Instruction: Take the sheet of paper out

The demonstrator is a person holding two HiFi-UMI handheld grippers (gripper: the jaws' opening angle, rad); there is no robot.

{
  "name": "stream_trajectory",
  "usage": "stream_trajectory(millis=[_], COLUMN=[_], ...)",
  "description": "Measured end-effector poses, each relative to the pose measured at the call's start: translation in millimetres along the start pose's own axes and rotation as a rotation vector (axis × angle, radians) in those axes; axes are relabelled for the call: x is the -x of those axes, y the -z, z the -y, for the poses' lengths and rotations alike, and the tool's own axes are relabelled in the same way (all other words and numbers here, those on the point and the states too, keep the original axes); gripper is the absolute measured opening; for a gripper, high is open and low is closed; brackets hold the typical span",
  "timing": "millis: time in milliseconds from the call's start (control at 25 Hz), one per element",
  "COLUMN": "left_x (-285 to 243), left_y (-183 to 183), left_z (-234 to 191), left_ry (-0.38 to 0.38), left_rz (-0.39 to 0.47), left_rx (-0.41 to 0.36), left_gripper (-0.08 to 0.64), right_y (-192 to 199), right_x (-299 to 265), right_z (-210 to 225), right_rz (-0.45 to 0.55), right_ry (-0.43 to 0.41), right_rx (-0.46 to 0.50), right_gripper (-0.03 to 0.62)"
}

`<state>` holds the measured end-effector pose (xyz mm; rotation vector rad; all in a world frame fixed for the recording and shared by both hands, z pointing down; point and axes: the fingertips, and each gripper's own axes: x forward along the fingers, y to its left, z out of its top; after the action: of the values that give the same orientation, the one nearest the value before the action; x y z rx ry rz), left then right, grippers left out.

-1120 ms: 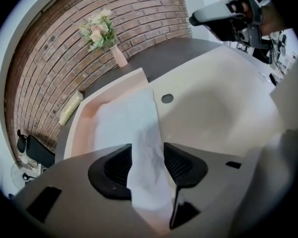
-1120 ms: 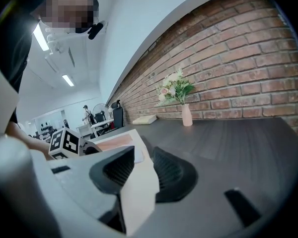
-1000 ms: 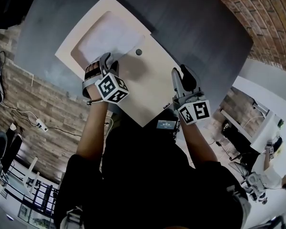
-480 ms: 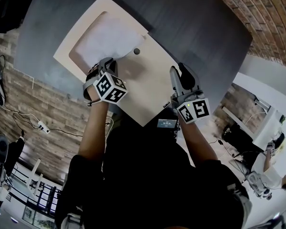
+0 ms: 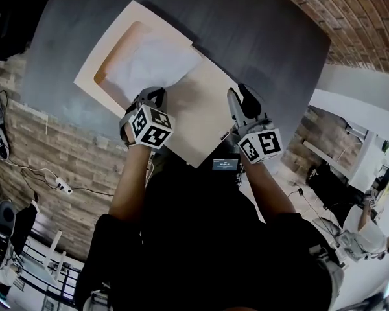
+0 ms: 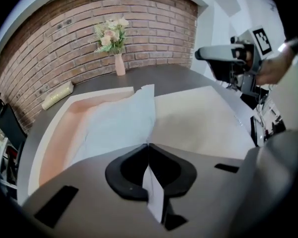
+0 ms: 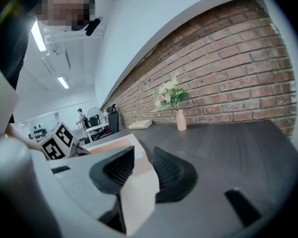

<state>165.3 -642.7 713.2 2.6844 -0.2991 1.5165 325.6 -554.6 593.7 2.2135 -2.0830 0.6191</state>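
A white sheet of paper [image 5: 152, 60] lies half out of a flat beige folder [image 5: 204, 112] on the dark table. My left gripper [image 5: 154, 96] is at the sheet's near edge. Its jaws are closing to a tight pinch, and the pads press the paper. In the left gripper view the sheet [image 6: 120, 123] runs up from the left gripper [image 6: 148, 147], and a strip of it sticks out behind the jaws. My right gripper [image 5: 238, 97] is shut on the folder's right edge. In the right gripper view the folder's edge [image 7: 138, 195] fills the gap of the right gripper [image 7: 143, 170].
A vase of flowers [image 6: 114, 38] and a flat cream box [image 6: 57, 95] stand at the table's far side by the brick wall. The dark tabletop [image 5: 259, 37] extends beyond the folder. Office desks and a person show far off to the right.
My left gripper went from open to shut on the sheet and rose toward me. The sheet slid further out over the folder and now covers the folder's dark round dot.
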Motion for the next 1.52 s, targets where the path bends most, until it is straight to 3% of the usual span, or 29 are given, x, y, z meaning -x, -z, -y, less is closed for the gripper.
stream_trajectory(millis=[200,320,440,560,880,1200,1520], left_x=[38.4,69.3,108.6,151.6,264.5,331.7,372.6], left_y=[-10.2,-27.6,-44.1,-56.4,-54.7,27.2,114.9], left_z=[34.7,49.3,59.8,62.3,79.3,130.9,180.6], left_ry=[0.103,0.163,0.238,0.251,0.187,0.018,-0.122], left_rz=[0.098,0.201,0.329,0.454,0.689,0.779,0.792], left_rx=[0.010,0.023,0.106,0.174,0.342,0.506,0.607], left_gripper=[-0.003,-0.003,-0.003,-0.005,-0.005,-0.005,-0.005], right_y=[-18.5,-35.1,-49.7,-61.0,-68.0,-36.8,-0.7], right_x=[37.8,62.2,86.8,109.2,184.7,291.9,376.9], right_z=[-10.9,-15.2,-24.2,-34.5,-64.9,-102.9,-129.2], right_rz=[0.067,0.126,0.171,0.211,0.293,0.334,0.333], right_ry=[0.073,0.111,0.125,0.117,0.051,-0.031,-0.033], right_rx=[0.006,0.028,0.045,0.072,0.123,0.151,0.134], right_gripper=[0.123,0.121,0.123,0.121,0.122,0.121,0.123])
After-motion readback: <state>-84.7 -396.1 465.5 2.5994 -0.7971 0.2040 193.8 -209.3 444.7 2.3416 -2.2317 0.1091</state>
